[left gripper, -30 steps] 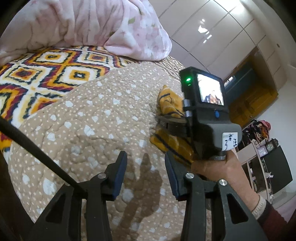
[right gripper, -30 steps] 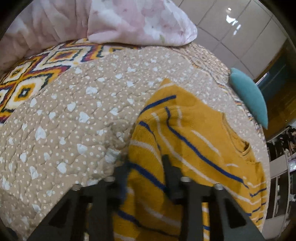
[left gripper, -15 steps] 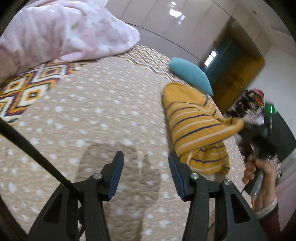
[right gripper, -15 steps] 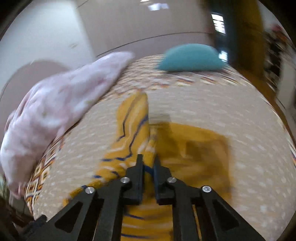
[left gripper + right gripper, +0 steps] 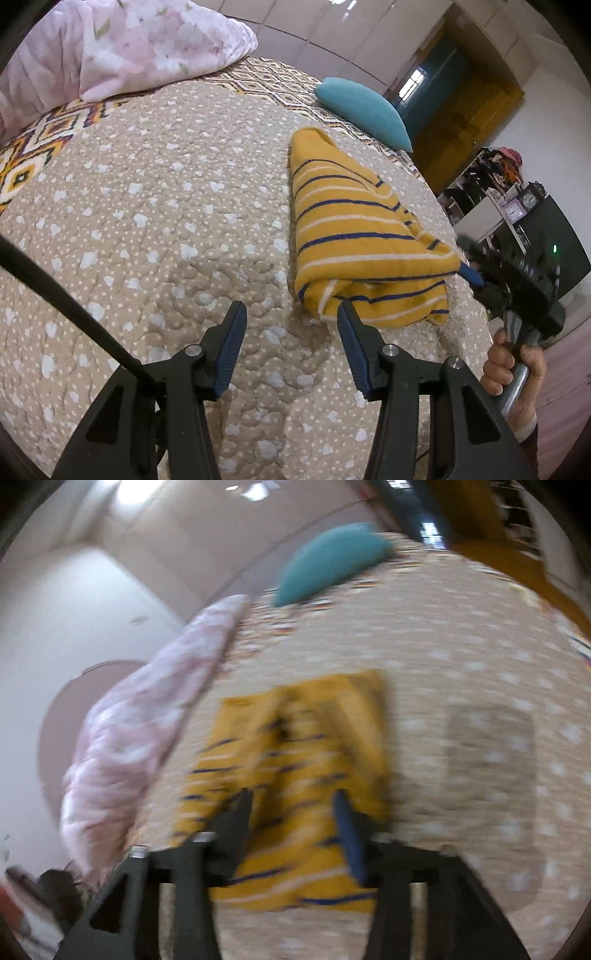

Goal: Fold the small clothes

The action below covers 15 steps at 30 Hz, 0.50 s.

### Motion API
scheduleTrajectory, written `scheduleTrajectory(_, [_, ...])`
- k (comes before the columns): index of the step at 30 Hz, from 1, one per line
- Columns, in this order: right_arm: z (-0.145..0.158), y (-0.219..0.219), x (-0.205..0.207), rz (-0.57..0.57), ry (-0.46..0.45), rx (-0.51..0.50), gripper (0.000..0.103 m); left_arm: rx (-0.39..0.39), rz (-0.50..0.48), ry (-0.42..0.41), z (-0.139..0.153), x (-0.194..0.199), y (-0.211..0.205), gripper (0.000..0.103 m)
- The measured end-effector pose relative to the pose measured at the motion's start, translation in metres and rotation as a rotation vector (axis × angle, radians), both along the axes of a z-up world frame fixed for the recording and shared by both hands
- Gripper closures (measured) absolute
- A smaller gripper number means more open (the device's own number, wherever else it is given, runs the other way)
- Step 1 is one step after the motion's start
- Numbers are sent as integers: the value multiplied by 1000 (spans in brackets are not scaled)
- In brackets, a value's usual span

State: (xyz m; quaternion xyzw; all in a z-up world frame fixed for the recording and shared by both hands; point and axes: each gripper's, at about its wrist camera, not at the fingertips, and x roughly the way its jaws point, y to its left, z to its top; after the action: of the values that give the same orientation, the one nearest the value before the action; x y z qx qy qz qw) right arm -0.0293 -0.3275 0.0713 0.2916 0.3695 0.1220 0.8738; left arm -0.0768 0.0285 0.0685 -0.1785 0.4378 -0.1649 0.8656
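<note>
Right tool point(image 5: 291, 805) opening over folded sweater point(image 5: 362, 236), nr bed edge.

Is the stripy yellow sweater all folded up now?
Nearly. The yellow sweater lies folded into a narrow bundle on the dotted quilt. The right claw is opening, letting go. The left claw is open and empty. A final fold may remain.

The right wrist view is smeared by motion, so the sweater point(image 5: 295, 775) shows only as a yellow patch with broken stripes. In the left wrist view the duvet point(image 5: 122, 48) runs past the frame's top-left edge, and the shelf clutter point(image 5: 491, 173) beyond the bed's far corner is too small to tell.
</note>
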Motion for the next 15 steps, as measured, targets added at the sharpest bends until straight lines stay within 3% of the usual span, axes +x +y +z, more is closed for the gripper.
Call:
scheduleTrajectory(2, [2, 22, 8, 31, -1, -10, 37, 8, -2, -8, 2, -3, 2, 53])
scheduleTrajectory(6, [-18, 61, 44, 23, 107, -101, 35, 6, 17, -19, 6, -9, 12, 50])
scheduleTrajectory(8, [-25, 71, 47, 36, 97, -93, 60, 7, 32, -19, 8, -10, 18, 49])
scheduleTrajectory(9, [-25, 80, 52, 71, 83, -92, 81, 8, 37, -18, 8, -9, 20, 49])
scheduleTrajectory(12, [-15, 86, 60, 111, 44, -104, 84, 16, 38, -27, 14, -5, 20, 49])
scheduleTrajectory(15, [8, 60, 35, 63, -34, -133, 85, 39, 17, -53, 21, -1, 8, 47])
